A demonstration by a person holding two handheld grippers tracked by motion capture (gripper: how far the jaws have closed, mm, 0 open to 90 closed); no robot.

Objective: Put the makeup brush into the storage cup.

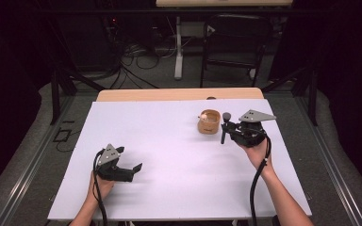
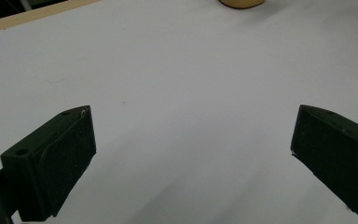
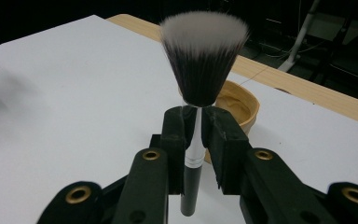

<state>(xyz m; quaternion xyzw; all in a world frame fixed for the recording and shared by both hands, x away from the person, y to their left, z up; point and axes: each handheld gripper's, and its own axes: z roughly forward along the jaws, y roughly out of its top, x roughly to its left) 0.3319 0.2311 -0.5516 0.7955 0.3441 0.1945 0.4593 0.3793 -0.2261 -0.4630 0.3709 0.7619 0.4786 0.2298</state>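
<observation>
Closest to the person, the left gripper [image 1: 131,170] sits low over the near-left part of the white-covered table [image 1: 169,155], fingers spread wide with nothing but bare white surface between them. You can see that gap really well in the left gripper view, where one finger [image 2: 51,168] is way off from the other.

Further out on the right side, the right gripper [image 1: 224,128] has its fingers clamped on a makeup brush [image 3: 200,84]. They pinch the white part of the handle just under the bristles, the dark lower handle hangs down below the grip, and the fluffy white-tipped head sticks up above it. The brush stands pretty much upright.

Just beyond and beside the brush there's a small round wooden bowl [image 1: 209,122] on the table, with something pale inside, can't tell what. Brush and bowl are near each other but not touching.
</observation>
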